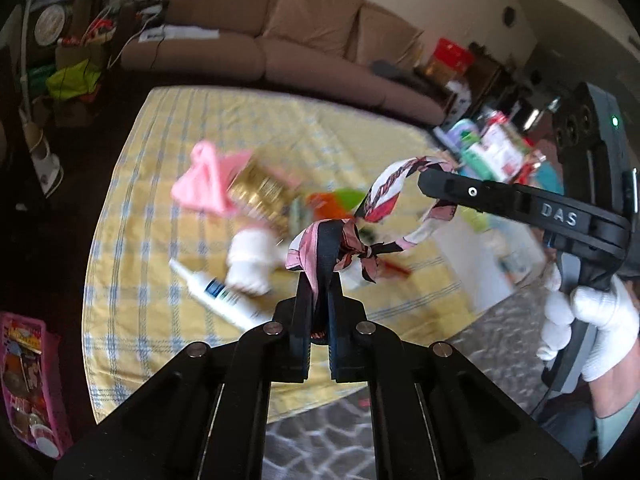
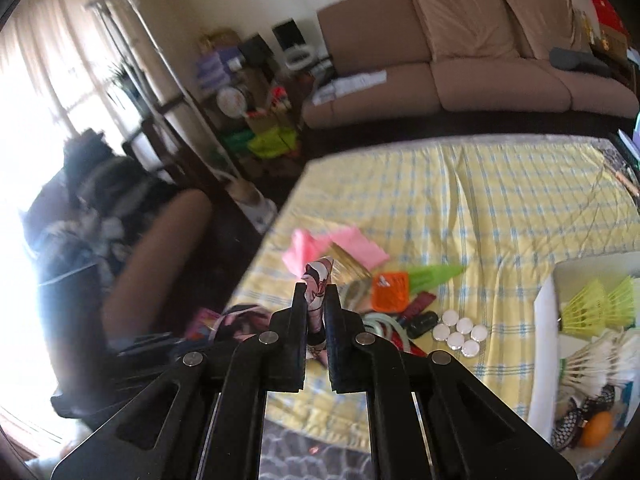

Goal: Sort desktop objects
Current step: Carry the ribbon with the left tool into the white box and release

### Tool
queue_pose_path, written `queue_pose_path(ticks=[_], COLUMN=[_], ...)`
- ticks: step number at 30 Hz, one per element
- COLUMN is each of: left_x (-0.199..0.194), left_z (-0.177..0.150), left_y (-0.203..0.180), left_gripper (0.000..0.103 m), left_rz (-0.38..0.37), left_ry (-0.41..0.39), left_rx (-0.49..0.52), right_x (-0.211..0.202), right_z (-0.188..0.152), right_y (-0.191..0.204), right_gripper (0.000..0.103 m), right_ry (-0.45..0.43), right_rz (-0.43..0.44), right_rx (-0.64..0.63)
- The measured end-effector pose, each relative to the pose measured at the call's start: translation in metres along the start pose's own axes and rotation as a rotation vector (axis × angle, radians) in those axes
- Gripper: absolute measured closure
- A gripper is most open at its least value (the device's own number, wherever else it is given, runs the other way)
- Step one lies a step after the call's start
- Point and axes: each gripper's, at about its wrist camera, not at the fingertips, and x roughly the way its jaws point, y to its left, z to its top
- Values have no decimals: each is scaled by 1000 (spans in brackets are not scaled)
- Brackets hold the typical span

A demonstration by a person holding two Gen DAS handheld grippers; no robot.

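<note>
A pink, white and dark patterned scarf-like headband hangs in the air between both grippers, above the table. My left gripper is shut on its knotted end. My right gripper comes in from the right in the left wrist view, held by a white-gloved hand, and pinches the loop's far side. In the right wrist view the right gripper is shut on a fold of the same headband. Below lie a pink cloth, a gold item and a white tube.
The table wears a yellow checked cloth. On it are round white discs, an orange piece, green parts and a white box with shuttlecocks. A brown sofa stands behind; a pink basket sits at lower left.
</note>
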Motion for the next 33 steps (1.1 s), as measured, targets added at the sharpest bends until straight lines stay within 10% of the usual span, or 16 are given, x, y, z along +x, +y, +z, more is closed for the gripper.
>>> queue_pose_path(ticks=[11,20,29,31,33], left_x=[-27,60,150,161,157], left_z=[54,52,9,-1,-7], left_y=[-128,-245,-286,-284,-281], left_gripper=[97,97,96,90,61], left_rz=[-95,-276,-191,-154,-101], left_ry=[-12,164,322,340,335], left_rx=[193,177,222,262,298], right_x=[-122,-163,-132,-122,-110], right_z=[-1,-36,-77,-80,-86], right_y=[-53,-174,-230,-229,-227], right_gripper=[96,95,95,95,95], right_ry=[-14,14,52,70,99], right_rz=[-59,-150,-117,-100,-93], right_rx=[26,186,271,266,256])
